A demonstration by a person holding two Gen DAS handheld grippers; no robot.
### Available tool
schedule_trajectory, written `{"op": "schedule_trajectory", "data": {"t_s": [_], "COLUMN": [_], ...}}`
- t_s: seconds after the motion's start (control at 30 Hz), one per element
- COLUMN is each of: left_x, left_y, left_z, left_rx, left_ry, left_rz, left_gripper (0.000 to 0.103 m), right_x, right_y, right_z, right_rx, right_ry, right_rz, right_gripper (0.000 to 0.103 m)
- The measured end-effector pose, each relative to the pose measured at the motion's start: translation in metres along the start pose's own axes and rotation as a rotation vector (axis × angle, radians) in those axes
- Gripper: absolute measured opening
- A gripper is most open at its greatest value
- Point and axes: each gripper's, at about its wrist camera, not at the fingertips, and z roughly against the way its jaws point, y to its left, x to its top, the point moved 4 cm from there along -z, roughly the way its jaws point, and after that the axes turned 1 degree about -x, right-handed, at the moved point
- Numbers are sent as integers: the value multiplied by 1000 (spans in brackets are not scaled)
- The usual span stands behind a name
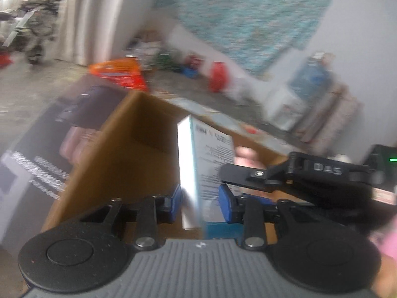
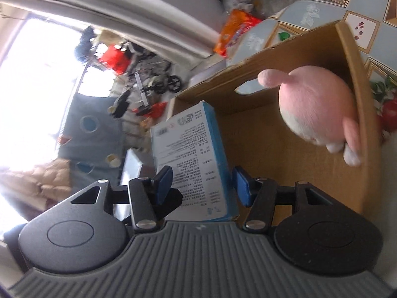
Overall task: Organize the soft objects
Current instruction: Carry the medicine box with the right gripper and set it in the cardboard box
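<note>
A white and blue printed carton (image 2: 188,139) is held upright over the near end of an open cardboard box (image 2: 248,94), with my right gripper (image 2: 202,181) shut across its width. In the left wrist view the same carton (image 1: 188,154) stands corner-on between the blue pads of my left gripper (image 1: 199,200). Those pads are close on both sides without clearly pressing. A right gripper finger (image 1: 238,173) reaches in from the right against the printed face. A pink plush toy (image 2: 315,109) lies inside the box against its far wall.
The cardboard box (image 1: 119,154) sits on a table with a patterned fruit cloth (image 2: 310,12). An orange bag (image 2: 235,29) lies beyond it. A stroller (image 2: 158,84), red items and floor clutter (image 1: 218,77) fill the room behind. Both views are motion-blurred.
</note>
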Motion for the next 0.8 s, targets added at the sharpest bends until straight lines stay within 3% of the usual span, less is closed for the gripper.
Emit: {"op": "schedule_trajectory", "data": {"t_s": [0.13, 0.3, 0.57, 0.8], "left_x": [3, -3, -9, -17], "left_y": [27, 37, 38, 49], "left_z": [-31, -14, 34, 46], "left_rx": [104, 65, 66, 31], "left_ry": [64, 63, -43, -62], "left_rz": [73, 110, 166, 212], "left_gripper": [43, 46, 60, 60], "right_x": [6, -8, -11, -12], "right_y": [-16, -24, -32, -34], "right_z": [-38, -59, -82, -120], "right_rx": [-85, -155, -275, -262], "right_ry": [-19, 47, 94, 126], "right_rz": [-21, 16, 16, -55], "right_gripper": [54, 54, 54, 51]}}
